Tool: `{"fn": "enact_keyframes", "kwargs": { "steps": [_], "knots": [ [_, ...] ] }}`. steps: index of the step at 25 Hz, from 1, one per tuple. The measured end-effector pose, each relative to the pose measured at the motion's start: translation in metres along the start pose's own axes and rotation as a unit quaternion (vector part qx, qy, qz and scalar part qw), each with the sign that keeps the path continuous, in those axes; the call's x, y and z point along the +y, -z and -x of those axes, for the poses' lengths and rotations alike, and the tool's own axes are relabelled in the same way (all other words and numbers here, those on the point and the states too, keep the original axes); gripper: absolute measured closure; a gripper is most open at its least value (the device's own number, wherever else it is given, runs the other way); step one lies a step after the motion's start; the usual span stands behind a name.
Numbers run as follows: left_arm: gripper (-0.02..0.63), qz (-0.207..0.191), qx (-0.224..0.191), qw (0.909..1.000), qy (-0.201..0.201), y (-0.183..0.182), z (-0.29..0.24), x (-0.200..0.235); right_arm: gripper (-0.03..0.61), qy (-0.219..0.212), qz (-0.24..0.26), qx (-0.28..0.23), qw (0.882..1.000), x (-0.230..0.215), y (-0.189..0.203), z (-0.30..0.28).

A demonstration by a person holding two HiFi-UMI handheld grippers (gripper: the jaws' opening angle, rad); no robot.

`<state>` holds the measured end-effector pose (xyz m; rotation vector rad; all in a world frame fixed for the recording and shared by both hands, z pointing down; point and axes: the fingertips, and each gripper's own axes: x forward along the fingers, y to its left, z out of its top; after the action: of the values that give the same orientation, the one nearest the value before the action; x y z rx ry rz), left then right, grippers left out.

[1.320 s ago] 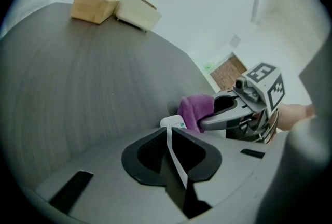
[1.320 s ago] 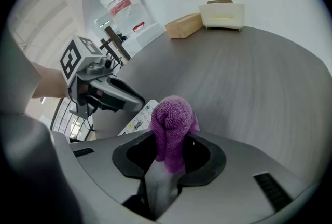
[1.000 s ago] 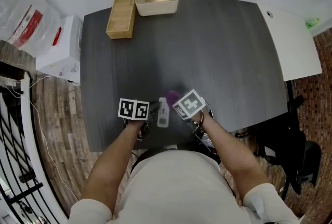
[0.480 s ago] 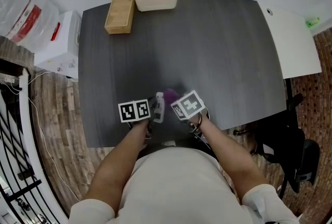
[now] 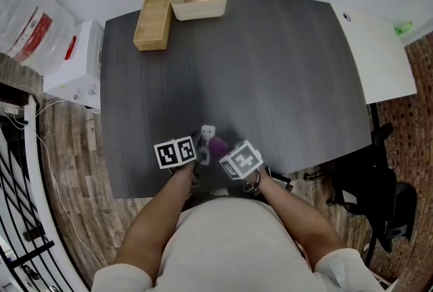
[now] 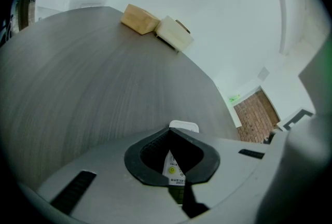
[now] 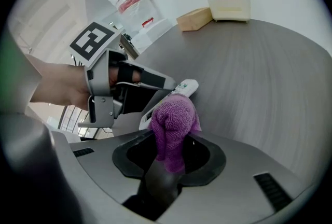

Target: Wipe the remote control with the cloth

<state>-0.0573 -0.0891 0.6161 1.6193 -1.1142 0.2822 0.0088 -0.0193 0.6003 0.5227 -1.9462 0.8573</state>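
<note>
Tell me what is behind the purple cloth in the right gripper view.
The white remote control, gripped by the left tongs. Its rounded far end shows past the purple cloth, and a strip shows at its left. The stretch between is covered.

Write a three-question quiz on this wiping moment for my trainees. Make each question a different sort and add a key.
1. Short answer: what white thing is the left gripper clamped on?
2. Multiple choice: the right gripper holds a cloth. What colour is it? A green, B purple, C white.
3. True or false: the wooden box and the cream container stand at opposite edges of the table.

Key
1. The remote control.
2. B.
3. False. They stand side by side at the far edge.
</note>
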Motion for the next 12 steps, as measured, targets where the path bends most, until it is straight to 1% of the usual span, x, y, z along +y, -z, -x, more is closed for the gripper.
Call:
{"fn": "enact_keyframes", "kwargs": {
  "steps": [3,6,8,10,12],
  "knots": [
    [0.611,-0.002,0.003,1.0,-0.004,0.009,0.001,0.002,0.453,-0.027,0.016,0.028,0.999,0.018,0.022,-0.003],
    [0.61,-0.005,0.007,0.9999,-0.005,0.012,0.002,0.0,0.453,-0.052,0.059,0.058,0.995,0.036,0.037,-0.003],
    [0.609,-0.009,0.008,0.9999,-0.004,0.01,0.002,-0.002,0.453,-0.072,0.093,0.074,0.99,0.046,0.044,-0.002],
    [0.609,-0.011,0.009,0.9999,-0.002,0.009,0.002,-0.002,0.452,-0.09,0.118,0.082,0.986,0.055,0.051,0.001],
    [0.609,-0.013,0.011,0.9998,0.003,0.009,0.001,-0.002,0.453,-0.099,0.123,0.077,0.984,0.057,0.056,0.005]
  ]
}}
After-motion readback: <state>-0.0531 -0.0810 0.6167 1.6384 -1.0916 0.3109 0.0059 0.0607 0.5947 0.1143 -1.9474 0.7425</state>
